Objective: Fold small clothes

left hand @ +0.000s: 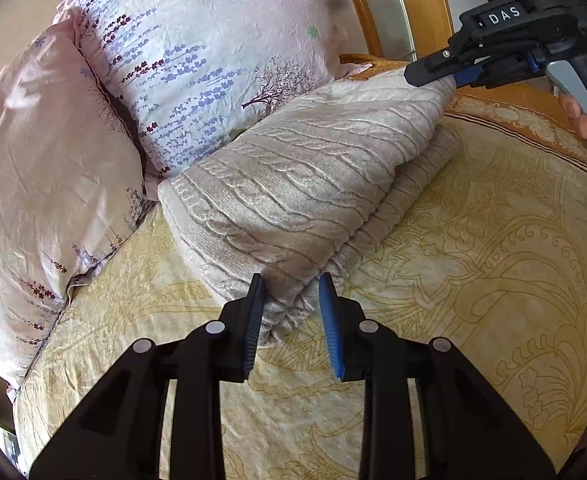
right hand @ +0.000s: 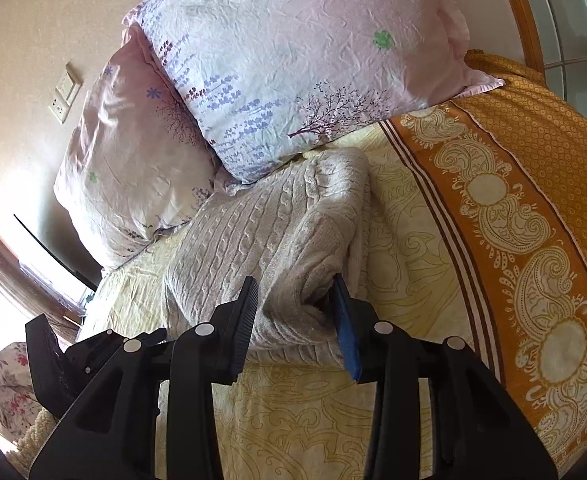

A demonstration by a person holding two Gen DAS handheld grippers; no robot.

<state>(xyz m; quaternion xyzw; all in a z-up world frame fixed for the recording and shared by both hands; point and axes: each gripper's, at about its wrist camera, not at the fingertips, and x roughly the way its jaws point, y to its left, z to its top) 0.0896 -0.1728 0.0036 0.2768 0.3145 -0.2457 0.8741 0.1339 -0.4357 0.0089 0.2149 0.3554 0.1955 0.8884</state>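
A folded beige cable-knit garment [left hand: 293, 200] lies on the yellow patterned bedsheet [left hand: 473, 280]. My left gripper [left hand: 292, 285] is open, its jaws standing either side of the garment's near corner, right at the fabric. In the right wrist view the same garment [right hand: 261, 240] lies ahead, and my right gripper [right hand: 296, 287] is open with a thick fold of the garment's near end between its jaws. The right gripper also shows in the left wrist view [left hand: 433, 70], at the garment's far end, held by a hand.
Two pink floral pillows [left hand: 197, 52] [left hand: 41, 168] lean against the wall behind the garment. An orange paisley border [right hand: 513, 208] runs along the sheet's right side. A wooden frame [left hand: 373, 8] stands behind. A wall socket [right hand: 64, 94] is at left.
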